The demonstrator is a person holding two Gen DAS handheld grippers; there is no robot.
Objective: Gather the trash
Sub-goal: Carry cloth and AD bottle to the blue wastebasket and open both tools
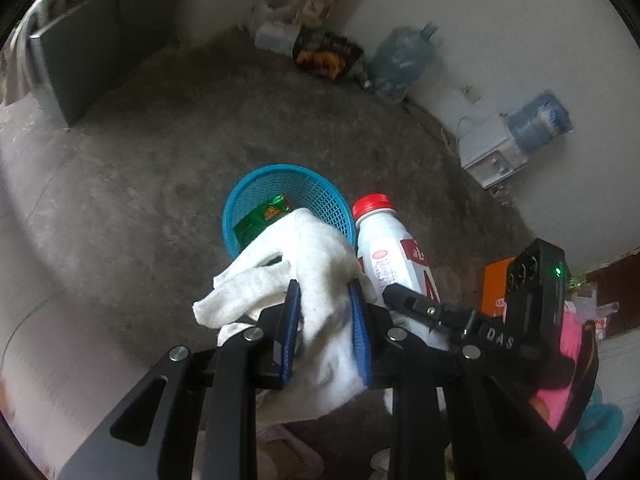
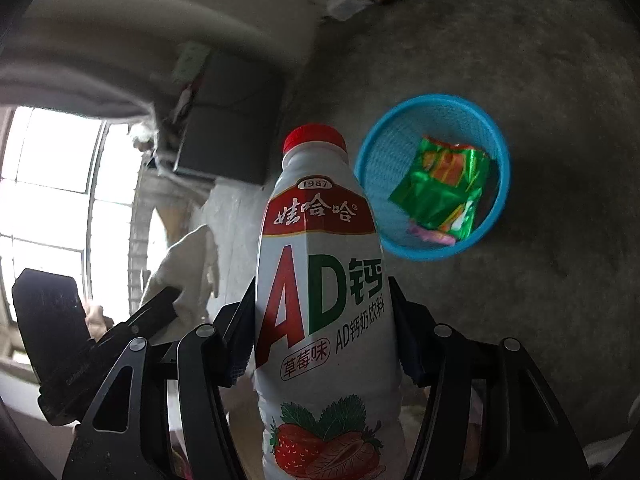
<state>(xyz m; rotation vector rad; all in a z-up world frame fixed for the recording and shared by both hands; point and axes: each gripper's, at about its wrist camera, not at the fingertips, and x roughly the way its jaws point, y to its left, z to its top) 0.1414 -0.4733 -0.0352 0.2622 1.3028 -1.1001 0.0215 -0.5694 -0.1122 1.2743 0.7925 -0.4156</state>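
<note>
Left gripper (image 1: pixel 326 312): I see it clenched on a crumpled white tissue (image 1: pixel 296 264), just above the near rim of the blue basket (image 1: pixel 256 184).
Right gripper (image 2: pixel 324 320): clamped around the white drink bottle (image 2: pixel 320 288), held upright just left of the basket.
Basket: on bare concrete floor (image 1: pixel 160 140), a green wrapper (image 2: pixel 444 188) inside.
Room: open floor all round the basket.

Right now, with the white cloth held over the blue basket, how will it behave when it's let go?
The white cloth looks floppy: it droops in folds around the left tongs. It probably weighs little and won't roll. A loose corner might catch on the blue basket rim.
</note>
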